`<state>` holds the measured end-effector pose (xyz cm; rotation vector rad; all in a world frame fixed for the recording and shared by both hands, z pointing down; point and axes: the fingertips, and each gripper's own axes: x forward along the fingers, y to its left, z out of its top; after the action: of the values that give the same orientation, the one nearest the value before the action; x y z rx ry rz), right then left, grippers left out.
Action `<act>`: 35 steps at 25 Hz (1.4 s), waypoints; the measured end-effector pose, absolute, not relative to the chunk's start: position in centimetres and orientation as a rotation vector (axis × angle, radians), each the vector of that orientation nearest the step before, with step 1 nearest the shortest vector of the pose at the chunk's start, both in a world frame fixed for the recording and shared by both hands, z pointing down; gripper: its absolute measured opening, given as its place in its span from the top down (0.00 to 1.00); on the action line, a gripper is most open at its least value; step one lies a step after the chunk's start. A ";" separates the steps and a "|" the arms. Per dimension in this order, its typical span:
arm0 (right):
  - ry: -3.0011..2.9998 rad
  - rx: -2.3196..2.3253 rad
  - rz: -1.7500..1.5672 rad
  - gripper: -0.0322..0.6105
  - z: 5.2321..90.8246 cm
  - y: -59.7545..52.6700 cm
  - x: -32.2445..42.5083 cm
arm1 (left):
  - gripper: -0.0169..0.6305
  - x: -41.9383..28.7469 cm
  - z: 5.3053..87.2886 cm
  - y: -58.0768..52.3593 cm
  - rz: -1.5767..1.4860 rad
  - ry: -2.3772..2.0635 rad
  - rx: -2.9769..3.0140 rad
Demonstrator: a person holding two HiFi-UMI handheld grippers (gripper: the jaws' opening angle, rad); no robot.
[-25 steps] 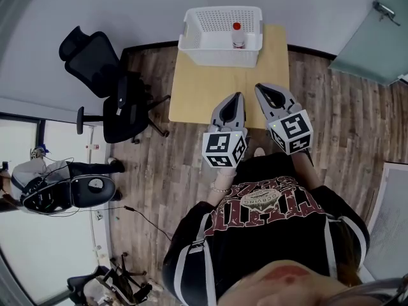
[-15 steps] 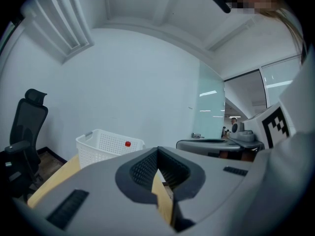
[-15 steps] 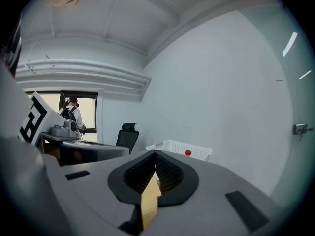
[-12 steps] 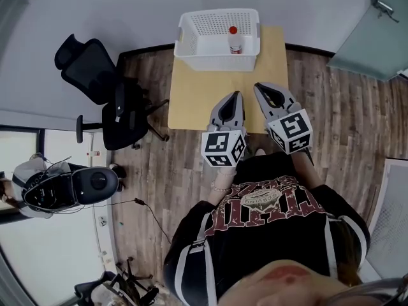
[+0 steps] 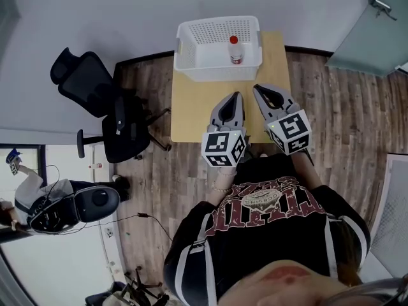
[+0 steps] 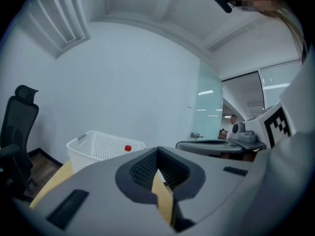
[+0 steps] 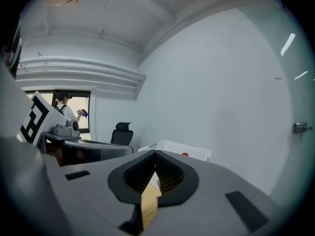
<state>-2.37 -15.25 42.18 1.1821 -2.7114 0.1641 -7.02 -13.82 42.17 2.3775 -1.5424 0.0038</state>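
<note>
Left tool point(image 5: 237, 95) and right tool point(image 5: 257, 88) are hovering side by side over the near end of the bench point(image 5: 194, 107). Each is pointing toward 12 o'clock with its jaws pressed together on nothing. The white basket point(image 5: 217, 73) is sitting at the bench's far end at 12 o'clock, well apart from both tips, with the red-capped bottle point(image 5: 235, 50) standing upright in its 3 o'clock half. Compared with a second ago, the basket is showing lower in the head view and larger in the left gripper view, so the gap is narrowing; the office chair point(image 5: 95, 94) is standing at 10 o'clock.
</note>
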 end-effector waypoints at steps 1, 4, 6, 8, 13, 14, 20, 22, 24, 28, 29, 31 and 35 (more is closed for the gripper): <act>-2.706 1.189 0.168 0.92 42.3 -15.6 -2.5 | 0.90 -7.2 42.3 -14.2 0.008 -1.535 2.381; -2.688 1.214 0.180 0.92 42.7 -16.7 -2.8 | 0.90 -7.6 42.7 -15.6 0.020 -1.511 2.393; -2.678 1.233 0.185 0.92 42.9 -17.6 -3.0 | 0.90 -7.8 42.8 -16.7 0.029 -1.497 2.403; -2.668 1.251 0.188 0.92 43.0 -18.5 -3.1 | 0.90 -8.0 42.9 -17.7 0.036 -1.482 2.414; -2.646 1.288 0.200 0.92 43.3 -20.6 -3.8 | 0.90 -8.6 42.9 -20.1 0.038 -1.453 2.433; -2.642 1.295 0.202 0.92 43.3 -21.0 -3.9 | 0.90 -8.7 43.0 -20.6 0.042 -1.449 2.437; -2.608 1.344 0.218 0.92 44.0 -23.0 -4.4 | 0.90 -9.5 43.9 -23.4 0.090 -1.405 2.464; -2.595 1.363 0.220 0.92 44.2 -23.7 -4.4 | 0.90 -9.6 44.1 -24.5 0.108 -1.390 2.478; -2.581 1.383 0.224 0.92 44.3 -24.3 -4.1 | 0.90 -9.6 44.4 -25.7 0.131 -1.378 2.493; -2.553 1.427 0.232 0.92 44.4 -24.9 -3.3 | 0.90 -9.4 44.8 -27.5 0.182 -1.360 2.524; -2.547 1.436 0.231 0.92 44.4 -25.0 -3.1 | 0.90 -9.4 44.9 -27.9 0.194 -1.356 2.530; -2.533 1.454 0.234 0.92 44.5 -25.1 -2.7 | 0.90 -9.4 45.3 -28.8 0.224 -1.346 2.542; -2.512 1.480 0.242 0.92 44.7 -25.5 -2.3 | 0.87 -9.7 45.9 -30.6 0.299 -1.338 2.560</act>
<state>-2.25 -25.48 44.74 1.4805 -2.5118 0.2424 -9.66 -30.56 45.94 2.5596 -1.3385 0.2987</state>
